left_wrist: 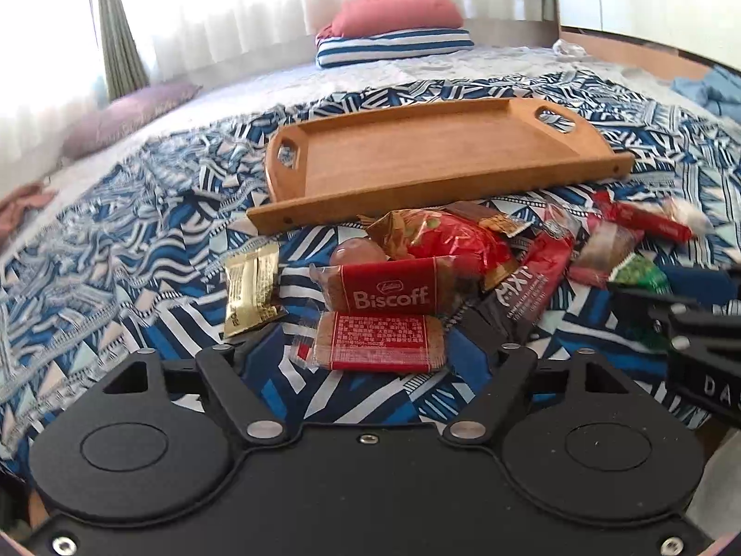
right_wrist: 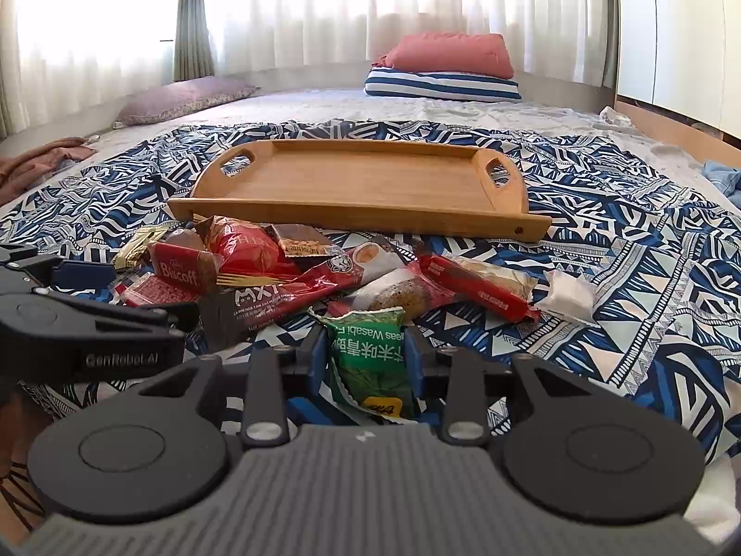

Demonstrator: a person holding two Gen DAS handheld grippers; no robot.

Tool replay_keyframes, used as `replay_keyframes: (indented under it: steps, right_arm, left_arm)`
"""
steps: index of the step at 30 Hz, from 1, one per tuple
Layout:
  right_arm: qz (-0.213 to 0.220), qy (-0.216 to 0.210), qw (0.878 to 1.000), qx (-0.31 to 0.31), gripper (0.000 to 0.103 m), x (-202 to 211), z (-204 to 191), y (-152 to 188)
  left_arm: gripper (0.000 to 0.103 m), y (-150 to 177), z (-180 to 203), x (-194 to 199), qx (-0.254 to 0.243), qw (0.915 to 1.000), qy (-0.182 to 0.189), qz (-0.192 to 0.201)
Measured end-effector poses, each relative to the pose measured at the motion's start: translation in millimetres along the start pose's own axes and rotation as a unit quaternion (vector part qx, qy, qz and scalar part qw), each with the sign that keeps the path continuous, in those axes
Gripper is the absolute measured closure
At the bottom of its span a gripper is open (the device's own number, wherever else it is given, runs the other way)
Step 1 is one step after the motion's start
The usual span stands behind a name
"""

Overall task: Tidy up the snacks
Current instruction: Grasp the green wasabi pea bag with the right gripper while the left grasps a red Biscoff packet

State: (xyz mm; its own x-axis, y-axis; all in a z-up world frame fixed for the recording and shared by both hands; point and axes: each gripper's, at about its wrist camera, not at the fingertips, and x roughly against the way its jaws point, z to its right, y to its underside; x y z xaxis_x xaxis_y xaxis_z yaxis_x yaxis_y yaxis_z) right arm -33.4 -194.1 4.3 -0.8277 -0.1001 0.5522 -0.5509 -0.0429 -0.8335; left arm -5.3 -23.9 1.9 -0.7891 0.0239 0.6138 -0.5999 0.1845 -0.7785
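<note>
While your right tongs pinch the "Wasabi" packet, long axis pointing away, left tongs stand spread around the low-centre biscuit below "Biscoff".

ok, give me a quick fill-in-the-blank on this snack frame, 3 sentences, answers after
1. The right gripper is shut on a ____ wasabi peas packet.
2. The wooden tray beyond the snack pile holds ____ snacks.
3. The red wrapper in front of the left gripper reads ____.

Missing words: green; no; Biscoff
</note>
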Motion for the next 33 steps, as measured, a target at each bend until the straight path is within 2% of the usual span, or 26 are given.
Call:
replay_keyframes:
  steps: [5, 11, 13, 17, 20, 33]
  right_arm:
    - [-0.002, 0.0, 1.0, 0.001, 0.061, -1.2, -0.5, 0.0]
    - [-0.003, 0.0, 1.0, 0.001, 0.061, -1.5, -1.4, 0.2]
    - [-0.003, 0.0, 1.0, 0.001, 0.061, -1.8, -1.6, 0.2]
    - [-0.003, 0.0, 1.0, 0.001, 0.061, -1.8, -1.6, 0.2]
    - [-0.003, 0.0, 1.0, 0.0, 0.061, -1.7, -1.6, 0.0]
    - [0.0, -0.001, 1.0, -0.001, 0.063, 4.8, -6.0, -2.4]
  left_arm:
    - [0.019, -0.4, -7.1, -6.9, 0.016, 0.9998, 0.011, -0.008]
    - [0.019, 1.0, -1.7, -9.7, 0.003, 0.9999, 0.011, -0.006]
    - [0.02, 1.5, 1.0, -10.9, -0.003, 0.9999, 0.011, -0.006]
    - [0.032, 1.5, 3.5, -10.0, -0.009, 0.9997, 0.024, -0.003]
    - [0.037, 1.9, 5.4, -6.4, -0.013, 0.9996, 0.026, 0.001]
    - [0.038, 2.1, -3.1, 18.1, 0.009, 0.9995, 0.029, 0.01]
